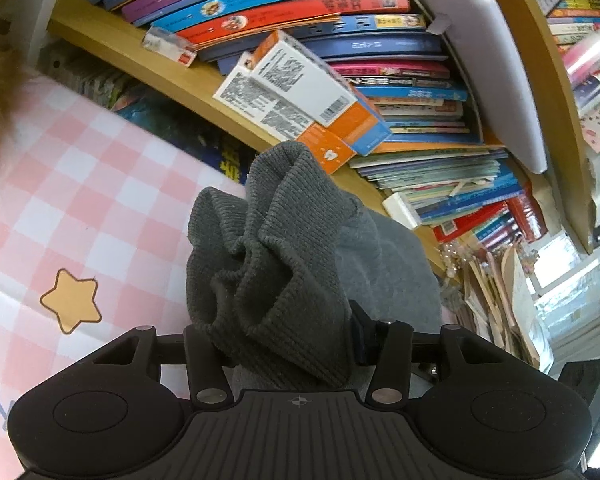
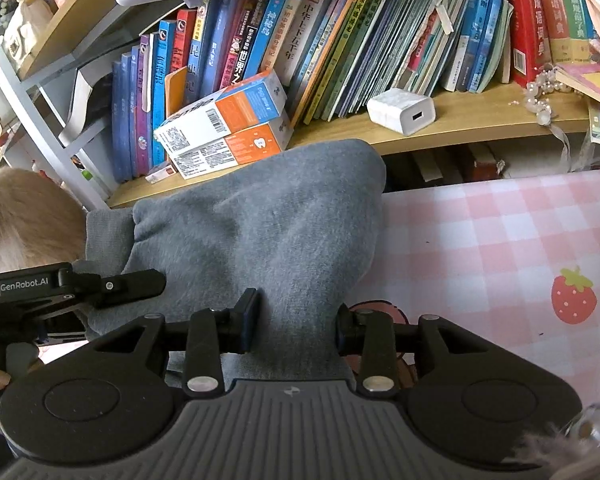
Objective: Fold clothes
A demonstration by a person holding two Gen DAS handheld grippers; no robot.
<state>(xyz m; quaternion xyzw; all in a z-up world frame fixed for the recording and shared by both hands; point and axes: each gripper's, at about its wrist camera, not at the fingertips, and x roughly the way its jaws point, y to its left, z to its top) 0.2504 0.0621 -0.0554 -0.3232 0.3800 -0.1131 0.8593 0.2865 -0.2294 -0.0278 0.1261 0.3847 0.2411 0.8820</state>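
A grey garment is held up between both grippers over the pink checked cloth (image 1: 80, 184). In the left wrist view its dark ribbed hem (image 1: 268, 248) is bunched between the fingers of my left gripper (image 1: 284, 340), which is shut on it, with lighter grey fleece (image 1: 384, 256) behind. In the right wrist view the smooth grey fleece (image 2: 260, 220) stands up from my right gripper (image 2: 296, 320), which is shut on it. The left gripper (image 2: 80, 284) shows at the left edge of that view, against the same garment.
A wooden bookshelf (image 2: 480, 116) packed with books stands just behind the garment. Orange and white boxes (image 2: 228, 124) and a white charger (image 2: 402, 110) lie on its ledge. A furry tan thing (image 2: 24, 216) is at the left. The checked cloth (image 2: 500, 248) extends right.
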